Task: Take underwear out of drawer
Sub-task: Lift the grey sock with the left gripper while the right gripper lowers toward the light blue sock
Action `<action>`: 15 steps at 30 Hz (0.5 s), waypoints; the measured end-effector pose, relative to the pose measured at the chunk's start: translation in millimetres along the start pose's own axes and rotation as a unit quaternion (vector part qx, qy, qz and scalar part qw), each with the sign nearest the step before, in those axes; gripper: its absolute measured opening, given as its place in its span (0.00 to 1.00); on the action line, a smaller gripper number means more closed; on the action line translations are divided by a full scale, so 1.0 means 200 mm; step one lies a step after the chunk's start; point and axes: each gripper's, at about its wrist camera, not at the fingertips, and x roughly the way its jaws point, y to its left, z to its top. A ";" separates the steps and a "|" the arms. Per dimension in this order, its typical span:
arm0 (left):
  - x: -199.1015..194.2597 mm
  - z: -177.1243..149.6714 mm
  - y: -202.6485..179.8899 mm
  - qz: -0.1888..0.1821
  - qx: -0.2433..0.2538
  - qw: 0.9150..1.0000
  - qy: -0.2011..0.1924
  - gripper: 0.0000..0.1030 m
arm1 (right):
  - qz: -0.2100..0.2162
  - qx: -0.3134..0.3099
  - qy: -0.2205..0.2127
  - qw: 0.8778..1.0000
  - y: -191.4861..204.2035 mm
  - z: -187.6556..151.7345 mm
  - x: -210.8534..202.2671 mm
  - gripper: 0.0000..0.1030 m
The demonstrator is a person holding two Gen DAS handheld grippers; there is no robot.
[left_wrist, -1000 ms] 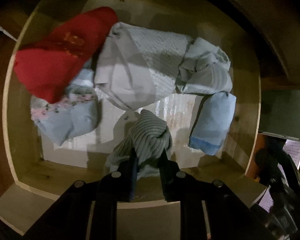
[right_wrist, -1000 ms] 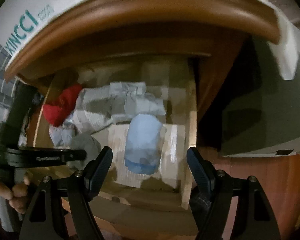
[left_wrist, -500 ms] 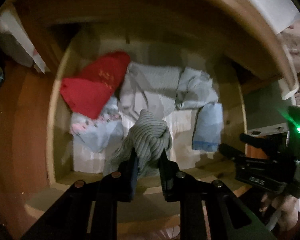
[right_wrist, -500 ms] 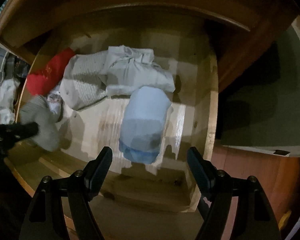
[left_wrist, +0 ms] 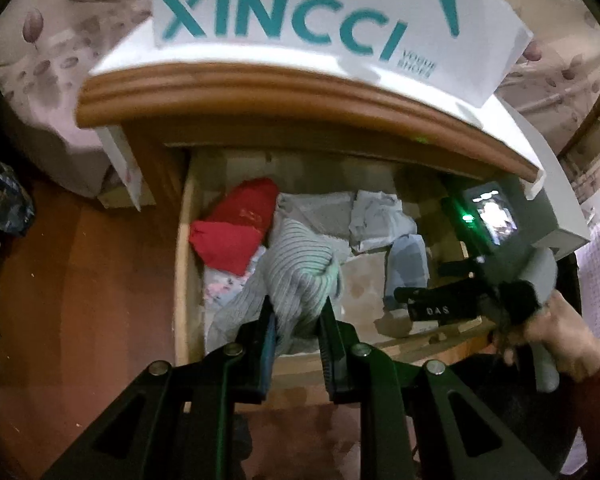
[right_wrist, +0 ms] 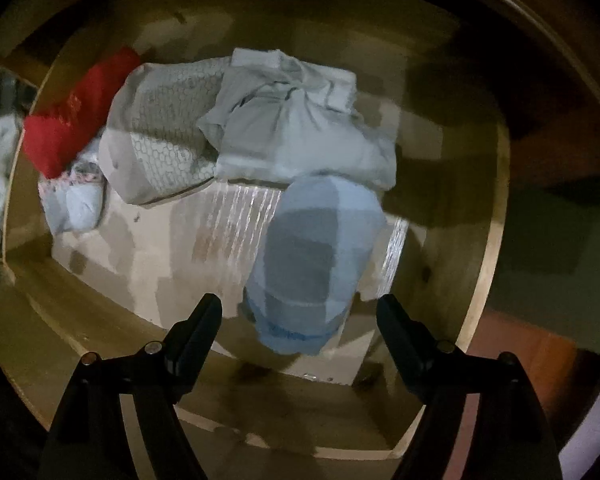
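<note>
Since a second ago my left gripper (left_wrist: 296, 312) has lifted the grey ribbed underwear (left_wrist: 300, 268) up off the drawer (left_wrist: 182, 280) floor; its fingers stay clenched on the bundle, which now hangs above the red piece (left_wrist: 236, 228). My right gripper (right_wrist: 298, 320) has dropped closer over the folded blue piece (right_wrist: 312, 260), fingers released, lately widening, nothing between them.
</note>
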 end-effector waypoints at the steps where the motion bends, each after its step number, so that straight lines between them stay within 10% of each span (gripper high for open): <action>1: -0.02 0.00 0.01 0.000 0.000 1.000 -0.004 0.19 | -0.007 -0.003 0.005 1.000 0.01 0.01 0.01 0.75; 15: -0.43 0.09 0.09 0.011 0.005 0.997 -0.070 0.19 | -0.011 0.050 0.051 0.997 0.01 0.22 0.12 0.76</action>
